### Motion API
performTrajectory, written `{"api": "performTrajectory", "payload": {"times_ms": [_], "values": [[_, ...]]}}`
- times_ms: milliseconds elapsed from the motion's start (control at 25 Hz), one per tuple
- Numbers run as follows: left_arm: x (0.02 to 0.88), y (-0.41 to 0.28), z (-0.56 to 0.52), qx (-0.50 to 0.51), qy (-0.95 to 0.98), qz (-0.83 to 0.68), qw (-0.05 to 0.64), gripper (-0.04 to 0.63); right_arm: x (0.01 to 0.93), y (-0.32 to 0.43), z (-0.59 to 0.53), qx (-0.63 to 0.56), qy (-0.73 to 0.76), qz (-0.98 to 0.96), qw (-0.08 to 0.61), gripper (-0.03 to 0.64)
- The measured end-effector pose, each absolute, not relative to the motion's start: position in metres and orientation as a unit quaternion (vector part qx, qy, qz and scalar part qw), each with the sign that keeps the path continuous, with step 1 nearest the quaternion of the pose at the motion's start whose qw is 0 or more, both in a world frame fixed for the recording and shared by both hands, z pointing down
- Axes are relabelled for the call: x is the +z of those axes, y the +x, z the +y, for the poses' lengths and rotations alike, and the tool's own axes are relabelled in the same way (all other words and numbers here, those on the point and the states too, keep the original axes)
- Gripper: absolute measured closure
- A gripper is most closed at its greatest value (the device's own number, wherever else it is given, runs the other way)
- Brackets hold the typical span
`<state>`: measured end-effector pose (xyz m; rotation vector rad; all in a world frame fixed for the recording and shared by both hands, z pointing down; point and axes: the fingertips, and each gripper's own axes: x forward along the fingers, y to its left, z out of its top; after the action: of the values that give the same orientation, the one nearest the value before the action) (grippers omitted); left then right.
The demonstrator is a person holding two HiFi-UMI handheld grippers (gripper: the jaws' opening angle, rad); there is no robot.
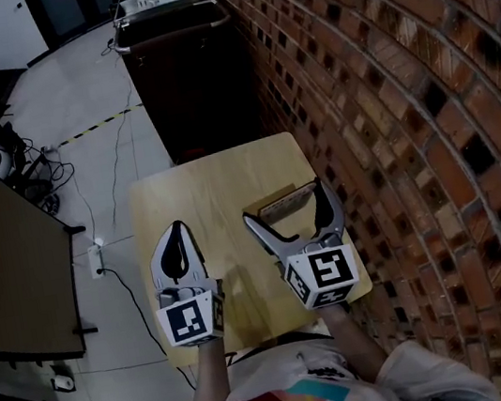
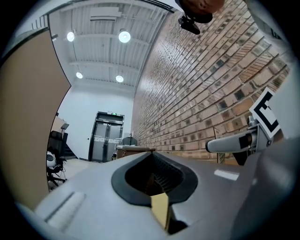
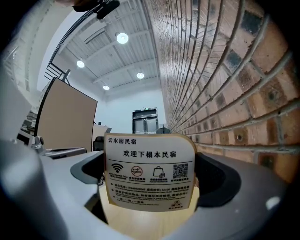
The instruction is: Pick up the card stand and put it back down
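R gripper (image 1: 288,206) jaws wide apart, either side of card stand (image 3: 149,171) standing on wood table (image 1: 200,184). L gripper (image 1: 176,228) jaws together, empty.

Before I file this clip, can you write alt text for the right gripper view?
A printed card stand stands upright on the wooden table between the wide-apart jaws of the right gripper, its face toward the camera. A brick wall runs along the right, and a tan partition stands at left.
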<state>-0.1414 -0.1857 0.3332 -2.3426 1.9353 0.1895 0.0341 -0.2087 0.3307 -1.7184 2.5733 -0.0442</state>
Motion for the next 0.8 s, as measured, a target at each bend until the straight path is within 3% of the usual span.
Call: {"api": "performTrajectory", "payload": {"times_ms": [400,800], "values": [[0.350,-0.148,-0.191,0.052,-0.764,0.643,0.025,0.591,0.354,0.030,-0.240,-0.038,-0.554,0.831,0.007,0.041],[0.389,-0.171,-0.210,0.021,-0.744,0.667,-0.015,0.591,0.421,0.028,-0.347,-0.044,-0.568,0.820,-0.061,0.040]]}}
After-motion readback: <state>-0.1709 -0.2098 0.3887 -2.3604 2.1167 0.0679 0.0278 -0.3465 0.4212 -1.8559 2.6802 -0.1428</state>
